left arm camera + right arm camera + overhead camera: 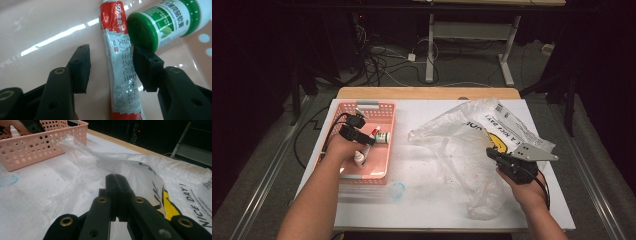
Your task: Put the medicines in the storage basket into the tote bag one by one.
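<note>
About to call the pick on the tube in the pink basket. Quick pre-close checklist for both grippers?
1. Tube between the jaws of the left gripper: ok, it runs lengthwise through the gap.
2. Pads pressing on the tube: not ok, gaps on both sides, jaws open.
3. Clearance on the green-capped bottle: not ok, its cap sits right at one jaw's tip and may get nudged.
4. Right gripper shut on the plastic bag: ok, jaws together with film pinched at the tips.
5. Bag mouth open enough for a drop: cannot tell.
6. Pink basket flat on the table: ok.
</note>
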Motion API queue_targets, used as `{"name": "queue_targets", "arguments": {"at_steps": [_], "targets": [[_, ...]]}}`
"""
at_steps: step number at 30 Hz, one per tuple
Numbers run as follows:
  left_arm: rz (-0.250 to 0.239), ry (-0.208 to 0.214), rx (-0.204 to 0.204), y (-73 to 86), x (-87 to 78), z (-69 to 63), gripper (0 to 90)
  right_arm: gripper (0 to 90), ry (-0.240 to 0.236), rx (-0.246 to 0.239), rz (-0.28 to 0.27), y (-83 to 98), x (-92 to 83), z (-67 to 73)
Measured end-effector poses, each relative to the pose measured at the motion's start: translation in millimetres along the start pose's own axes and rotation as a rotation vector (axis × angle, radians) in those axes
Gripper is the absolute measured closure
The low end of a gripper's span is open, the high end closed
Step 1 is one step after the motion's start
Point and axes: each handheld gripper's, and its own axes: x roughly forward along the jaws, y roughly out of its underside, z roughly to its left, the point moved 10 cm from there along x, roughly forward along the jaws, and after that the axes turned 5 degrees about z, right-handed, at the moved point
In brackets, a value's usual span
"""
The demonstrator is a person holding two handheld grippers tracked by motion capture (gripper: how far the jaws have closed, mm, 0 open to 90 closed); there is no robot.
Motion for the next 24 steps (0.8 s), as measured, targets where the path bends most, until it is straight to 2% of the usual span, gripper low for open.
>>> {"name": "queue_targets", "arguments": {"at_steps": [4, 7, 10, 20, 24], "targets": [[0.037, -0.061, 0.033, -1.1, 0.5, 5.3, 50.9, 90.0, 0.000, 0.002, 0.006, 1.7, 0.9, -0.1], [0.032, -0.056, 0.013, -0.5, -0.3, 9.0, 59.4, 90.0, 0.000, 0.002, 0.005, 1.6, 0.7, 0.1], [0.032, -0.063, 0.014, 0.6, -0.9, 10.3, 67.4, 90.0, 0.000, 0.003, 0.007, 2.3, 0.5, 0.1], [0.029, -0.050, 0.016, 3.1, -2.9, 10.5, 69.1, 90.0, -0.001, 0.005, 0.003, 2.1, 0.5, -0.2], [0.001, -0.055, -0.004, 4.3, -7.6, 11.1, 69.2, 90.0, -0.001, 0.011, -0.002, 1.0, 0.2, -0.9]]}}
